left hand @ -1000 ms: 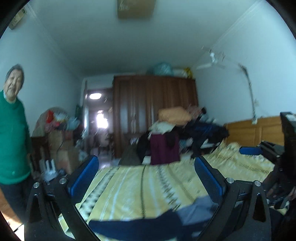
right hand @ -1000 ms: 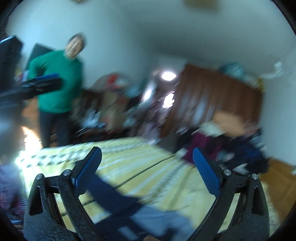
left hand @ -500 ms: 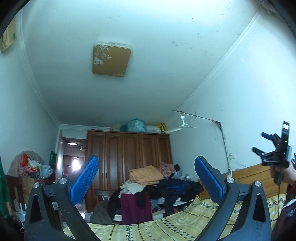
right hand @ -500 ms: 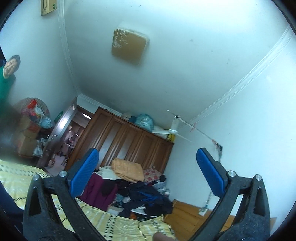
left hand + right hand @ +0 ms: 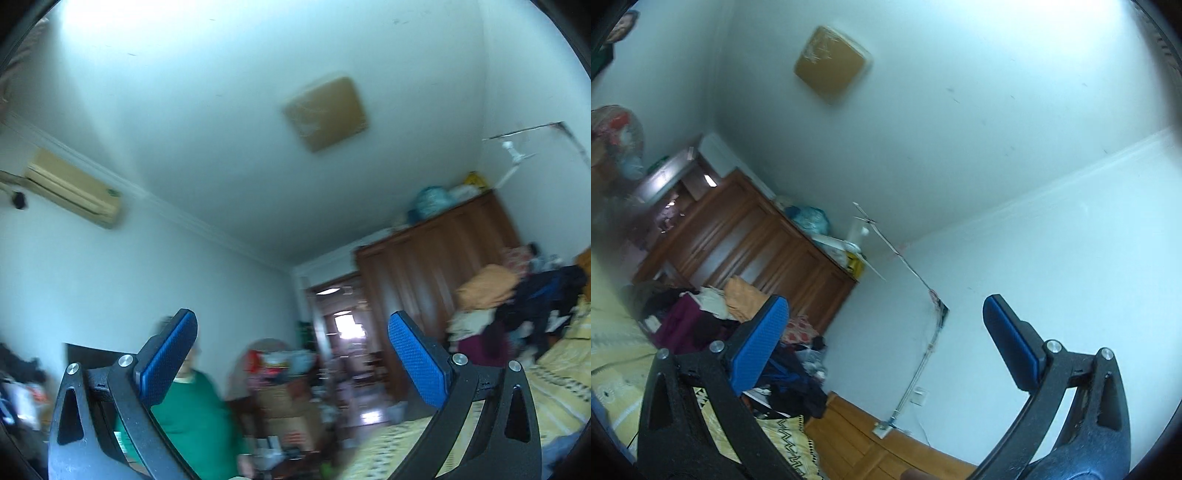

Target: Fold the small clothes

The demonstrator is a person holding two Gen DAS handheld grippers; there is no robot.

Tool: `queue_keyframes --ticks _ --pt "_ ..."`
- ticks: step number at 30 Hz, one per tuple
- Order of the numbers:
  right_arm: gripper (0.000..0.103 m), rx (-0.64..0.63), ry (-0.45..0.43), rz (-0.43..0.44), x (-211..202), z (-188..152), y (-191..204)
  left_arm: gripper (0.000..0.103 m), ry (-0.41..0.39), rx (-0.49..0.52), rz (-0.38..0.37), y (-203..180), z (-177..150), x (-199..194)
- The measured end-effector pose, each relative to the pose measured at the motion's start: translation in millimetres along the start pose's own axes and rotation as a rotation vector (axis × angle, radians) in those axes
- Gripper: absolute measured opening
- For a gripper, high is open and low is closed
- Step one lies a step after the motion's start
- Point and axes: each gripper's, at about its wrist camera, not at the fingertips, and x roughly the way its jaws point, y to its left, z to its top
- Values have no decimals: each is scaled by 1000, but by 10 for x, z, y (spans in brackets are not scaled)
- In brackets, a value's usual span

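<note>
Both grippers point up at the room and ceiling, tilted away from the bed. My left gripper (image 5: pixel 291 354) is open, blue pads wide apart, nothing between them. My right gripper (image 5: pixel 884 339) is open too and holds nothing. The yellow patterned bedspread (image 5: pixel 554 384) shows only at the lower right of the left wrist view and the lower left of the right wrist view as the bedspread (image 5: pixel 613 354). A grey-blue bit of cloth (image 5: pixel 565 446) peeks in at the left view's bottom right edge. No small garment is clearly visible.
A person in a green sweater (image 5: pixel 184 417) stands behind the left fingers. A brown wardrobe (image 5: pixel 424 273) stands at the far wall, also seen as the wardrobe (image 5: pixel 750 240). A heap of clothes (image 5: pixel 517 306) lies on the bed's far end. A wooden headboard (image 5: pixel 886 446) is low right.
Both grippers swung up from the bed toward the ceiling, then rolled sideways. The dark blue garment seen a second ago has left both views. Both stayed open.
</note>
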Motion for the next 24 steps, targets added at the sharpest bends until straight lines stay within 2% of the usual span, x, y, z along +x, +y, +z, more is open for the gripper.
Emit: queue_keyframes --ticks 4,9,11,12,16,19,20,22,24 --pt "103 130 44 -57 164 -104 -289 103 -4 -11 173 779 -60 -175" --pt "103 210 78 -50 139 -234 -248 103 39 19 254 1349 -125 -227" --pt "103 244 85 -32 69 -314 -224 103 46 -3 255 1366 -219 -144" --pt "103 264 87 -20 55 -336 -206 103 45 -8 257 1253 -210 -16" --pt "103 316 102 8 101 -463 -306 103 54 -18 235 1260 -461 53" --pt "103 254 134 -29 268 -565 -346 103 66 42 236 1266 -679 250" --pt "103 208 138 -55 343 -602 -335 103 79 81 243 1120 -766 355" --pt "103 131 159 -88 460 -708 -365 103 141 146 262 1049 -927 566" --pt "103 64 197 -105 602 -815 -395 103 211 178 291 1211 -1140 756"
